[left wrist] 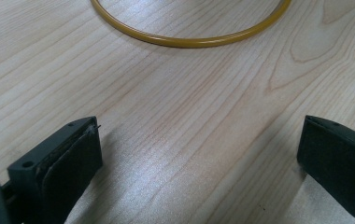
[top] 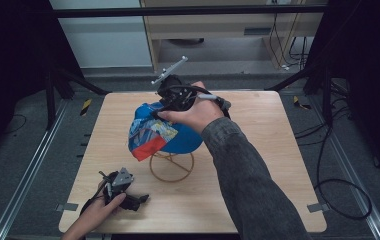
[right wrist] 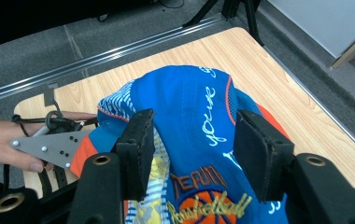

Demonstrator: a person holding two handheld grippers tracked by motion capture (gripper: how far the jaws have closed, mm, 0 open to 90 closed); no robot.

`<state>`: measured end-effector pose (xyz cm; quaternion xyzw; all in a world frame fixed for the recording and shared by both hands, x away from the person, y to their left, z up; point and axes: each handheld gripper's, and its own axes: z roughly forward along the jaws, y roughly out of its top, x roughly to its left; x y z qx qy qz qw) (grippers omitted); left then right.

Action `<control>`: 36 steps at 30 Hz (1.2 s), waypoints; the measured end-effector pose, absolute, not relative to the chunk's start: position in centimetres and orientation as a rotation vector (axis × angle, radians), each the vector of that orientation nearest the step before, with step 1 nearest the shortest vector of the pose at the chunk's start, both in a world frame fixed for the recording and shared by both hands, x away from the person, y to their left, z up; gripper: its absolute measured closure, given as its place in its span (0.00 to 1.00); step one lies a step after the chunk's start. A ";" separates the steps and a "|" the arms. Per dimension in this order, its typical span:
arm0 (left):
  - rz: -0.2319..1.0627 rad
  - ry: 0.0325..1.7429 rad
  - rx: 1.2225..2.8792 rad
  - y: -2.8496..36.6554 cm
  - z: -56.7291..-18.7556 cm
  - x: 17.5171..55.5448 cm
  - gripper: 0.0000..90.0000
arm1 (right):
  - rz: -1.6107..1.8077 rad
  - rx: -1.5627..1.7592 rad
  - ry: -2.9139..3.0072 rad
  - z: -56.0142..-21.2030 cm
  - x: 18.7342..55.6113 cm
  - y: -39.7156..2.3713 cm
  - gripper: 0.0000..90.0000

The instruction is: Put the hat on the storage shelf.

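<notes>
- Cap first: the blue fabric baseball cap with orange trim and basketball lettering sits draped over the yellow wire ring stand, crown up, so the stand carries its weight and not me.
- My right gripper hovers just over the cap's crown, jaws parted on either side of the fabric with the pads clear of it; I judge that released, since the cap seems to rest on the stand by itself.
- My left gripper rests low on the pale wooden table, near the stand's base ring on its front left side, jaws wide with nothing between them, parked out of the way.
- The peak hangs toward the left gripper's side of the stand.
</notes>
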<state>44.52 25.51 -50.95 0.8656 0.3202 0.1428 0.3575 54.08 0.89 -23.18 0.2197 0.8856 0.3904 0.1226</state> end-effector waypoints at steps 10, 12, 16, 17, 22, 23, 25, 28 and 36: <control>0.369 0.826 2.234 25.5 -50.9 44.5 0.00 | 1.160 0.655 2.568 -23.2 53.6 -0.1 0.51; 0.368 0.826 2.234 25.5 -50.9 44.5 0.00 | 1.163 0.658 2.563 -23.2 53.6 -0.4 0.51; 0.367 0.826 2.235 25.5 -50.9 44.5 0.00 | 1.168 0.669 2.557 -23.3 53.5 -1.0 0.50; 0.367 0.826 2.235 25.5 -50.9 44.5 0.00 | 1.171 0.670 2.555 -23.3 53.5 -1.1 0.50; 0.367 0.824 2.236 25.5 -50.9 44.5 0.00 | 1.178 0.677 2.548 -23.5 53.1 -1.8 0.49; 0.367 0.824 2.236 25.5 -50.9 44.5 0.00 | 1.175 0.675 2.547 -23.6 53.1 -2.0 0.49; 0.367 0.824 2.236 25.5 -50.9 44.5 0.00 | 1.180 0.690 2.543 -23.6 53.0 -2.3 0.49; 0.367 0.824 2.236 25.5 -50.9 44.5 0.00 | 1.190 0.697 2.535 -23.7 52.9 -2.9 0.49; 0.367 0.824 2.236 25.5 -50.9 44.5 0.00 | 1.200 0.716 2.515 -23.7 52.4 -4.1 0.49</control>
